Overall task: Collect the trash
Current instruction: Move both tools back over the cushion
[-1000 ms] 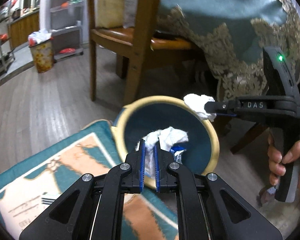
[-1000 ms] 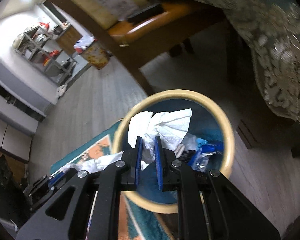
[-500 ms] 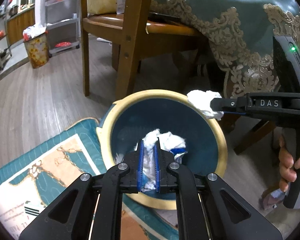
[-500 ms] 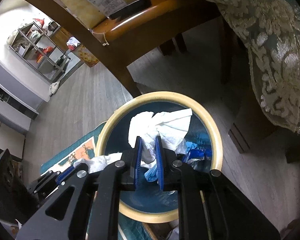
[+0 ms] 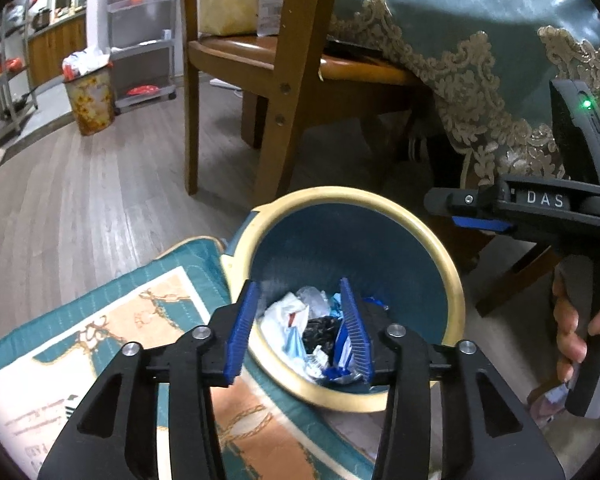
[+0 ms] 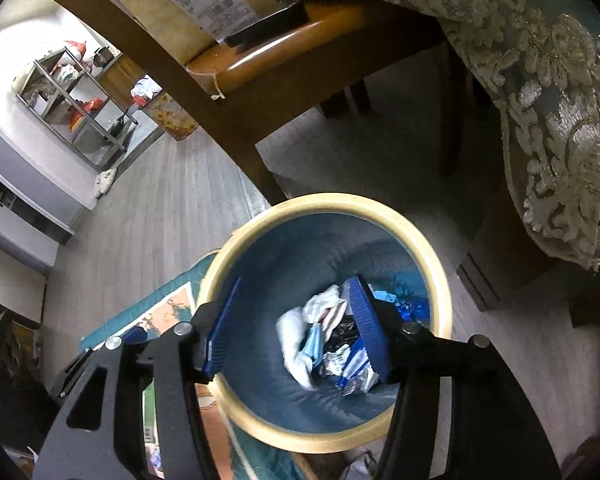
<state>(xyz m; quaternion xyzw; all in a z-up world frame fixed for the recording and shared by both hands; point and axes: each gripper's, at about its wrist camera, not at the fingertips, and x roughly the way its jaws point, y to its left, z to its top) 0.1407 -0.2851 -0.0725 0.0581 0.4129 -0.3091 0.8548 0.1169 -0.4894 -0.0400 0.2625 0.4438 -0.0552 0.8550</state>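
1. Centrally, the trash, a heap of white tissue, blue wrappers and a dark scrap, lies at the bottom of the bin, a blue pail with a cream rim.
2. Above the bin mouth, the left gripper hangs with its jaws spread wide and nothing between them.
3. Also over the bin, the right gripper shows jaws parted wide and empty; in the left wrist view it reaches in from the side just past the rim, held by the person's hand.
4. Beside the bin on the near side lies a patterned teal mat; behind the bin stands a wooden chair, and next to that a table draped in a green brocade cloth.
5. Well beyond the bin, across the wooden floor, a second, patterned wastebasket stands near metal shelving.
6. Judged risks: both grippers sit close over one opening, so a careless withdrawal could knock them together or catch the rim and tip the bin; light tissue may also cling to a ridged pad and be dragged back out.
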